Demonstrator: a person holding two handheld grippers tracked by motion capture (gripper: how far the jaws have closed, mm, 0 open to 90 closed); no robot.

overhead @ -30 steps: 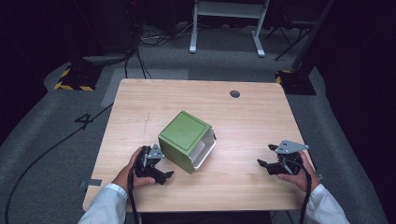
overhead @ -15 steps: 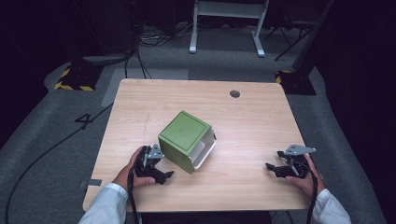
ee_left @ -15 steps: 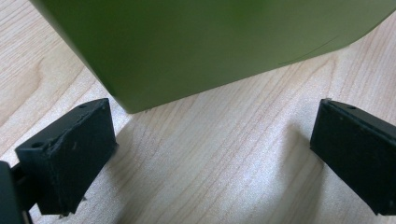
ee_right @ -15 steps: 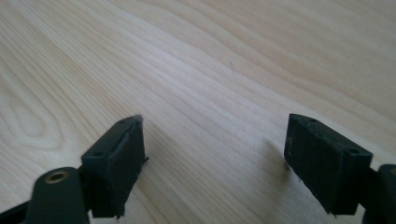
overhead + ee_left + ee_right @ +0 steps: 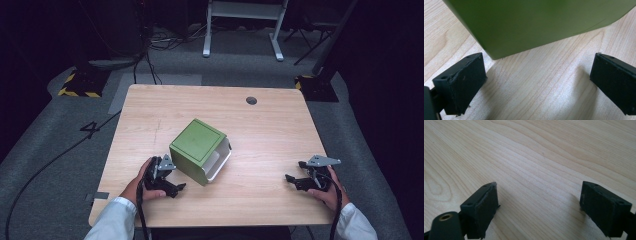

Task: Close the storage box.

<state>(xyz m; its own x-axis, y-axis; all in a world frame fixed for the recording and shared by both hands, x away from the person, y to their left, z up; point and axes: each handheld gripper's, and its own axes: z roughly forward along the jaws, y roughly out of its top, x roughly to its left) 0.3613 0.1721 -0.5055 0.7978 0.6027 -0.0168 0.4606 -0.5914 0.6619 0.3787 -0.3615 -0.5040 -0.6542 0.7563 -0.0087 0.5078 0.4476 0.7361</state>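
Table: a light wooden rectangular table (image 5: 270,135) with visible grain, seen from above; a small dark round hole (image 5: 251,100) lies near its far edge, toward 1 o'clock from the table's middle.
Box: a green box with rounded corners and a white open side (image 5: 200,150) rests a little left of the table's middle, turned at an angle to the table edges; the white side faces roughly 4 o'clock.
Left gripper: the black two-jaw left gripper (image 5: 172,189), held in the person's left hand (image 5: 137,182), sits just beside the box at about 8 o'clock from it. In the left gripper view its jaws stand wide apart with bare wood between them, and the box's green lower corner (image 5: 524,27) lies just beyond the left jaw tip; whether they touch cannot be told.
Right gripper: the black two-jaw right gripper (image 5: 292,178), held in the person's right hand (image 5: 327,192), lies well apart from the box, at about 4 o'clock from it, near the table's right front corner. Its jaws are spread wide and hold nothing.
Floor: grey carpet (image 5: 50,150) with dark cables around the table.
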